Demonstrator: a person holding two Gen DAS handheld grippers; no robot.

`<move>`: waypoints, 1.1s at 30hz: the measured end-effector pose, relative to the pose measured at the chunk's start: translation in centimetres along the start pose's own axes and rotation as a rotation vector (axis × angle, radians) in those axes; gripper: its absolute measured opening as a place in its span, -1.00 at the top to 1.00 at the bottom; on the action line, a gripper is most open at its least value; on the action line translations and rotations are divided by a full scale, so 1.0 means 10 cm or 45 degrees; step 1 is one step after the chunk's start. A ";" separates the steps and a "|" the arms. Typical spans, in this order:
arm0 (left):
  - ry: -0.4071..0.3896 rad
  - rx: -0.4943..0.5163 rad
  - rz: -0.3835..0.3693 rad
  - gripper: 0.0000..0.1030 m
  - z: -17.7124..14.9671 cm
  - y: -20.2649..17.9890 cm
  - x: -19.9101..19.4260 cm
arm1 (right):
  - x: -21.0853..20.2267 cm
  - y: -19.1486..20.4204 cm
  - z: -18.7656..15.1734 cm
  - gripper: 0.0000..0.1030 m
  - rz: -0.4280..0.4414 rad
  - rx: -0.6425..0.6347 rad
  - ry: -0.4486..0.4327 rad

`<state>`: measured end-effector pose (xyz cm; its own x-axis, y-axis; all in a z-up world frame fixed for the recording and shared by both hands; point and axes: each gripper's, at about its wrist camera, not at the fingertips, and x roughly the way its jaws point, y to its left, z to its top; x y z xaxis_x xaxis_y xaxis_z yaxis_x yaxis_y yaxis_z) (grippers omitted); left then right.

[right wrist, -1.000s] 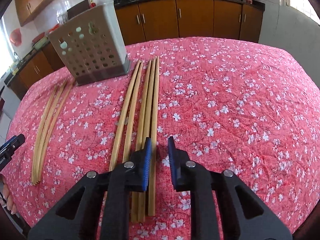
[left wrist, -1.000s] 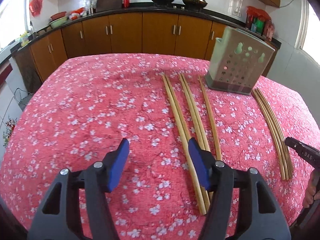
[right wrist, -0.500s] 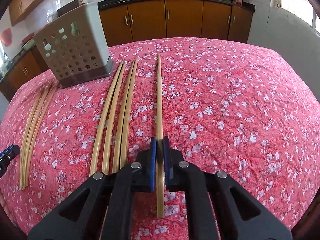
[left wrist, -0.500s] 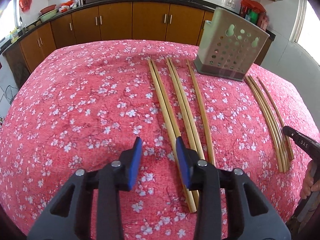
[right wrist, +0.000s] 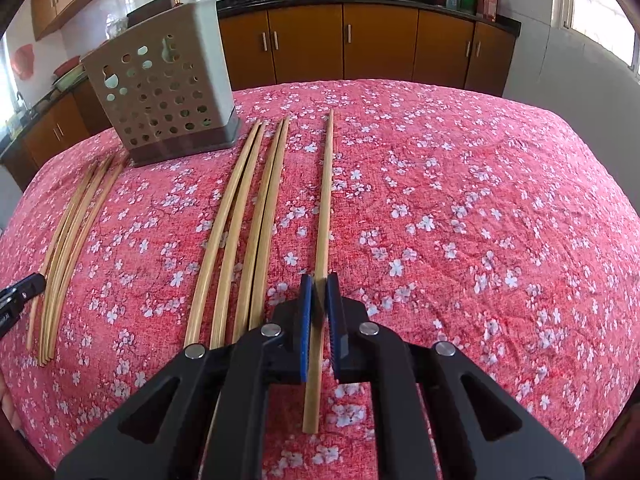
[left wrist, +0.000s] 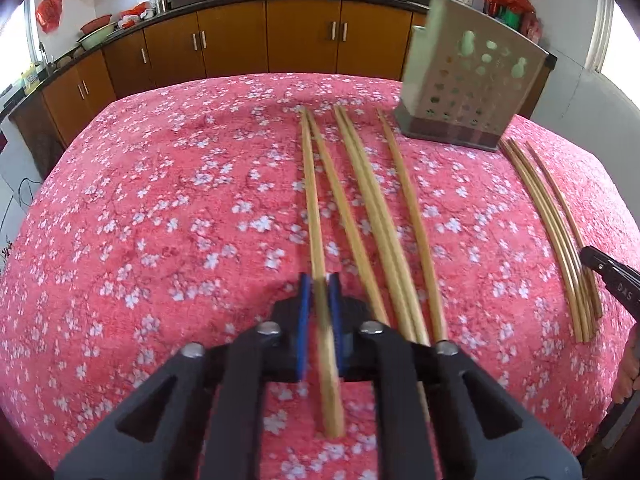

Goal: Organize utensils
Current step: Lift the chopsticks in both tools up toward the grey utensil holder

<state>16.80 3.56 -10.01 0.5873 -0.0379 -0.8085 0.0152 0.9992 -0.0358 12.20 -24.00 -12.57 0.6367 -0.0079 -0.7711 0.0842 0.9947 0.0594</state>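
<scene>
Left wrist view first: my left gripper (left wrist: pixel 319 294) has its blue jaws pinched on the leftmost chopstick (left wrist: pixel 312 200), which runs forward over the pink floral cloth on the counter (left wrist: pixel 160 200). A second ago these jaws stood wide apart over bare cloth. To its right lie four loose chopsticks (left wrist: pixel 380 216), then the perforated utensil holder (left wrist: pixel 472 80) standing upright at the far side, then a further bundle of chopsticks (left wrist: pixel 548 216). At the right edge I see part of the other tool (left wrist: pixel 612 280), with the letters "DAS" on it; the rest I cannot read.

Right wrist view: a bundle (right wrist: pixel 68 236) lies at far left, the holder (right wrist: pixel 160 80) behind it, then four loose sticks (right wrist: pixel 240 216). My right gripper (right wrist: pixel 319 294) is clamped on a single chopstick (right wrist: pixel 325 200), set apart to the right of the others. A second ago its jaws were slightly parted, with that stick lying against its neighbours.
</scene>
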 end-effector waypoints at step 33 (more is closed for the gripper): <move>-0.068 -0.054 0.141 0.74 0.44 0.68 0.33 | 0.33 -0.46 0.33 0.84 -0.108 0.126 -0.055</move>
<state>22.39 10.27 -10.39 0.6258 0.0742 -0.7764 -0.0855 0.9960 0.0263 16.44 -28.92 -13.36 0.6561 -0.0980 -0.7483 0.2128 0.9753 0.0588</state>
